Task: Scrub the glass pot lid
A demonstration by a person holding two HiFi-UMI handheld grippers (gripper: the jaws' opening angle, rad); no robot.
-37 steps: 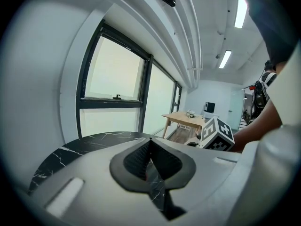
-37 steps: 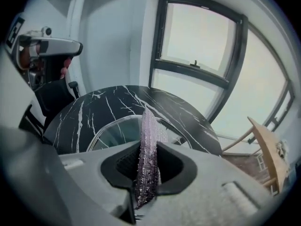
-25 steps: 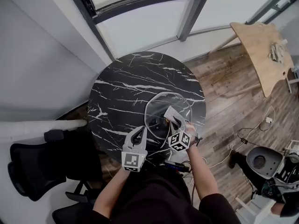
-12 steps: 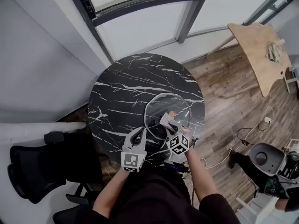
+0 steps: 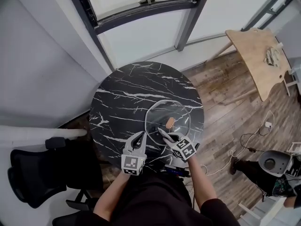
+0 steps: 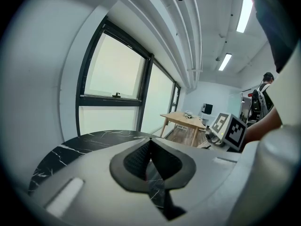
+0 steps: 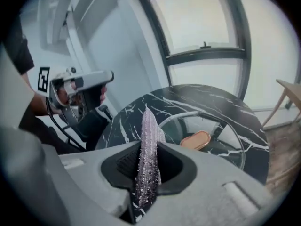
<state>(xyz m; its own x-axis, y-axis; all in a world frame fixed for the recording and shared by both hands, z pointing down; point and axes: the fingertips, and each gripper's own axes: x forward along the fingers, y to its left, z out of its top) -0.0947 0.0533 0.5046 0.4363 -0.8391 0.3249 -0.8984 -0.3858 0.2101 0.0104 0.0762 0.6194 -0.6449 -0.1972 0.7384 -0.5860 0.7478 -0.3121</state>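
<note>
Right gripper point(image 7: 146, 160): clenched on a silvery, glittering scrubbing cloth point(image 7: 147, 126), which is held edge-up between the jaws so that a free strip stands beyond the tips for wiping.
Right gripper position: poised at the near rim of the lid with the cloth aimed toward the glass; contact with the glass cannot be confirmed.
Left gripper point(image 6: 150, 145): jaws pressed together with nothing between them. It is held to the left of the lid and apart from it, and is judged to be kept clear of the scrubbing stroke rather than used to steady the lid.
Round clear glass pot lid point(image 5: 160, 112): laid flat on the round black, white-veined marble counter point(image 5: 117, 93), toward its near right edge, where it is easily reached by the cloth.
Lid orientation: apparently knob side up, so that the upper face is offered to the cloth.
Lid appearance: transparent, with the marble veins read through it. A thin rim is seen around it, and an oval copper-orange knob point(image 5: 170, 122) is set at its centre.
Lid cleanliness: no suds, water or soil can be made out.
</note>
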